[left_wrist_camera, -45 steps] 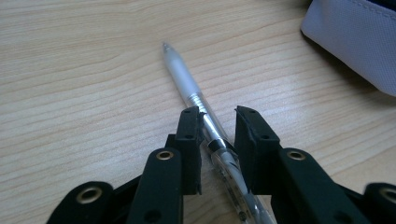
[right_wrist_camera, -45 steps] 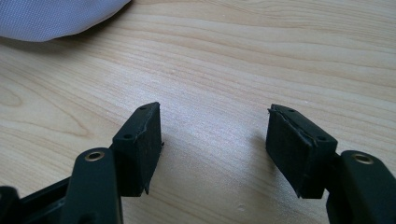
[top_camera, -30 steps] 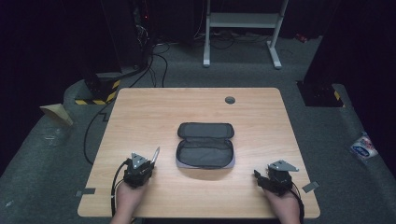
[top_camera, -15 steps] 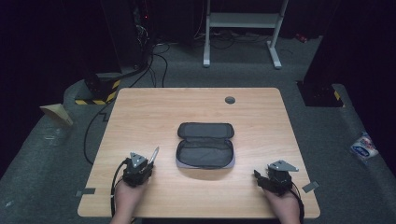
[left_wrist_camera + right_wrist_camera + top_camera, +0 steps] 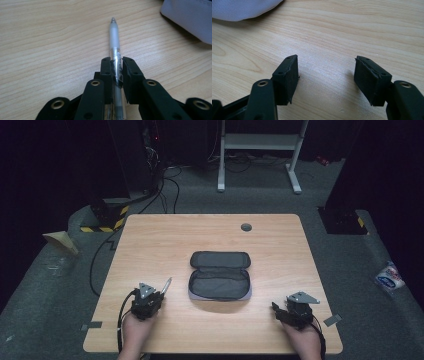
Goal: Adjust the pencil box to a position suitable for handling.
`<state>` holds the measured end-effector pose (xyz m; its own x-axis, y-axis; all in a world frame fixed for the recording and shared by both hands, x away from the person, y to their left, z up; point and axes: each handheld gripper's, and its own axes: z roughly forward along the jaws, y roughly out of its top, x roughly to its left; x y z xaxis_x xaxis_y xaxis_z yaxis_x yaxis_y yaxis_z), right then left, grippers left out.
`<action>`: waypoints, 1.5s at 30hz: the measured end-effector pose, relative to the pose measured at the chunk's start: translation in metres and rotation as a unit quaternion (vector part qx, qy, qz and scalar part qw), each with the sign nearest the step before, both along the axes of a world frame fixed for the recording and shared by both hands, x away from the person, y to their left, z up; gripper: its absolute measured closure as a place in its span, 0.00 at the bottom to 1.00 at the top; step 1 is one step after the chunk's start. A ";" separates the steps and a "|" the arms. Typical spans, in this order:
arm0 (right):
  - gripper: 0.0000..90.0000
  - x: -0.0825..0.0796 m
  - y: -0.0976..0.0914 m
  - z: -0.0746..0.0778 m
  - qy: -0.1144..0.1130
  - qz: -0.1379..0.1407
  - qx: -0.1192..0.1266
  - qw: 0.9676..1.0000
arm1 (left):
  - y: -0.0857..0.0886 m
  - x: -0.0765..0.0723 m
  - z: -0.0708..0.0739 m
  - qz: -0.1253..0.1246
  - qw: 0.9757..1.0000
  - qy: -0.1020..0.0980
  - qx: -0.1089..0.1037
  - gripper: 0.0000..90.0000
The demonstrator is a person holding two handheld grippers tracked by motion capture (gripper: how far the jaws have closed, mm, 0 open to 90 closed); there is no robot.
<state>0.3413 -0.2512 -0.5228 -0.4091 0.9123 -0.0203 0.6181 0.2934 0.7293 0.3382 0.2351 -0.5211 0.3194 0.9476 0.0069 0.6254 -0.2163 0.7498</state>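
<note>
A clear pen (image 5: 114,37) with a frosted grip lies along the wooden table (image 5: 165,240), tip pointing away from me. My left gripper (image 5: 117,67) is shut on its barrel, at the table's near left (image 5: 157,294). A dark grey zip pouch (image 5: 220,275) lies open in the middle of the table, just right of the pen (image 5: 166,284). Its pale fabric edge shows in the left gripper view (image 5: 190,17) and in the right gripper view (image 5: 242,8). My right gripper (image 5: 327,72) rests open at the near right (image 5: 276,309), with bare wood between its pads.
A round grey grommet (image 5: 246,227) sits near the table's far edge. On the floor are black cables (image 5: 165,185), a yellow-and-black striped block (image 5: 107,222), a white metal stand (image 5: 260,150) behind the table, and a white packet (image 5: 389,277) at the right.
</note>
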 end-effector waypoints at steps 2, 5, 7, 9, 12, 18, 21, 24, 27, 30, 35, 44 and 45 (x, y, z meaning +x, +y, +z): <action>0.40 0.000 0.000 0.000 -0.001 -0.001 0.000 1.000 | -0.001 -0.001 0.001 0.000 1.000 -0.008 -0.008 0.88; 0.40 0.000 0.000 0.000 0.000 0.000 0.000 1.000 | -0.002 -0.002 0.005 -0.005 1.000 -0.018 -0.006 0.88; 0.40 0.000 0.000 0.000 0.000 0.000 0.000 1.000 | -0.002 -0.002 0.006 -0.006 1.000 -0.021 -0.010 0.88; 0.40 0.000 0.000 0.000 -0.001 0.000 0.000 1.000 | -0.003 -0.003 0.008 -0.011 0.999 -0.029 -0.011 0.88; 0.40 0.000 0.000 0.000 0.000 0.000 0.000 1.000 | -0.006 -0.005 0.009 -0.025 0.999 -0.040 -0.002 0.88; 0.40 0.000 0.001 0.000 0.000 -0.001 0.000 1.000 | -0.007 -0.006 0.011 -0.025 0.998 -0.053 -0.006 0.88; 0.40 0.000 0.000 0.000 0.000 0.000 0.000 1.000 | -0.006 -0.008 0.014 -0.024 0.998 -0.058 -0.012 0.88; 0.40 0.000 0.000 0.000 -0.001 0.001 -0.001 1.000 | -0.006 -0.008 0.016 -0.029 0.998 -0.063 -0.015 0.88; 0.40 0.000 0.000 0.000 -0.001 0.001 0.000 1.000 | -0.007 -0.009 0.018 -0.030 0.997 -0.067 -0.018 0.88; 0.40 0.000 0.000 0.000 0.000 0.002 0.000 1.000 | -0.008 -0.011 0.020 -0.035 0.997 -0.070 -0.023 0.88; 0.40 -0.001 0.000 0.000 0.001 0.001 0.001 1.000 | -0.010 -0.015 0.025 -0.045 0.995 -0.091 -0.018 0.88; 0.40 0.000 0.000 0.000 -0.001 0.004 0.000 1.000 | -0.014 -0.019 0.032 -0.056 0.992 -0.113 -0.028 0.88; 0.40 0.000 0.000 0.000 -0.001 0.003 0.000 1.000 | -0.014 -0.020 0.033 -0.059 0.991 -0.115 -0.030 0.88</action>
